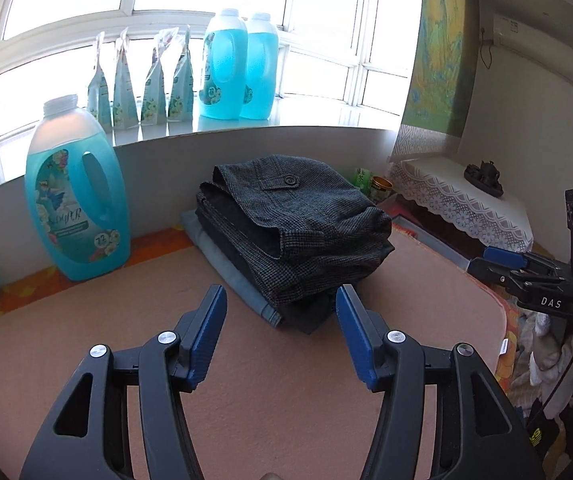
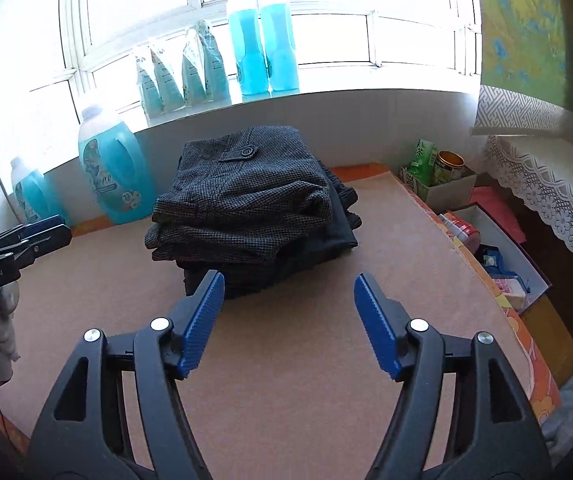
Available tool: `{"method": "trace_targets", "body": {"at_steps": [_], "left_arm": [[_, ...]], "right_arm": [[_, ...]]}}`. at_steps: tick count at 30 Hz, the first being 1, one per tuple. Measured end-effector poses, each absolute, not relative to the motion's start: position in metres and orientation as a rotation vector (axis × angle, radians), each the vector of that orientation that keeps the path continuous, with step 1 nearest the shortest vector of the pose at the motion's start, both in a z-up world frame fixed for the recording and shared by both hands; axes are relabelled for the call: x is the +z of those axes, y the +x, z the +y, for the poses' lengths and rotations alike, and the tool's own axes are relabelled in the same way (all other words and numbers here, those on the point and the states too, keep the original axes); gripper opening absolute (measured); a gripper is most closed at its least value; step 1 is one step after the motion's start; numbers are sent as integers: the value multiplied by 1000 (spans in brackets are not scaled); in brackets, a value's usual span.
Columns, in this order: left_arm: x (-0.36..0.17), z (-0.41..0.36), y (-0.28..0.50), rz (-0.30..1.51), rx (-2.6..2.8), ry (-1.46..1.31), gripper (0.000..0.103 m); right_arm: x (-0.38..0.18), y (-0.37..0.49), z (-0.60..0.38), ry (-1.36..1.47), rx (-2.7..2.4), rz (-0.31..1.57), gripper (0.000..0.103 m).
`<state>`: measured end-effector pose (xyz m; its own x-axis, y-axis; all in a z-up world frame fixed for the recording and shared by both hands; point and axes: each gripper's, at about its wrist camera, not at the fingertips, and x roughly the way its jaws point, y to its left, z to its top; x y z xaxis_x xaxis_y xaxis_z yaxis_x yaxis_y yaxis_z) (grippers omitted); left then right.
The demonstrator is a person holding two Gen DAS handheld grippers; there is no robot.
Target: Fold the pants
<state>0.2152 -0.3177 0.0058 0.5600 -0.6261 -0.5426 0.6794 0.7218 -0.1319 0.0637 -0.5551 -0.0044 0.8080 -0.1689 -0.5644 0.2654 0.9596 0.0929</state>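
Folded dark grey tweed pants (image 1: 298, 216) lie on top of a stack of folded pants on the pink mat (image 1: 246, 360). The pile also shows in the right wrist view (image 2: 246, 200). My left gripper (image 1: 280, 300) is open and empty, just short of the stack's near edge. My right gripper (image 2: 288, 288) is open and empty, close in front of the stack. Seen from the left wrist view, the right gripper (image 1: 502, 260) hovers at the mat's right side. Seen from the right wrist view, the left gripper (image 2: 42, 232) hovers at the far left.
A blue detergent jug (image 1: 78, 200) stands left of the stack, by the wall. More jugs (image 1: 238, 64) and pouches (image 1: 142, 84) line the windowsill. Boxes and cans (image 2: 486, 248) sit right of the mat. A lace-covered table (image 1: 462, 200) stands at the right.
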Motion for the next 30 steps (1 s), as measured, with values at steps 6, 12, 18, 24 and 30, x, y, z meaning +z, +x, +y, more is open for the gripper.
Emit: {"method": "trace_targets", "body": {"at_steps": [6,12,18,24,30], "left_arm": [[10,-293,178,569,-784,86,64],[5,-269,151,570,-771,75,70],[1,-250,127,554,-730,76,80],[-9,-244,104,559,-701,84,80],[-21,-238,87,566,-668,72,80]], "right_arm": [[-1,33,-526,151,-306,576,83],[1,8,-501,124,-363,554,92],[3,-15,-481,115,-394,512,101],[-2,-30,-469,166,-398,475,102],[-18,-36,-457,157,-441,466,103]]}}
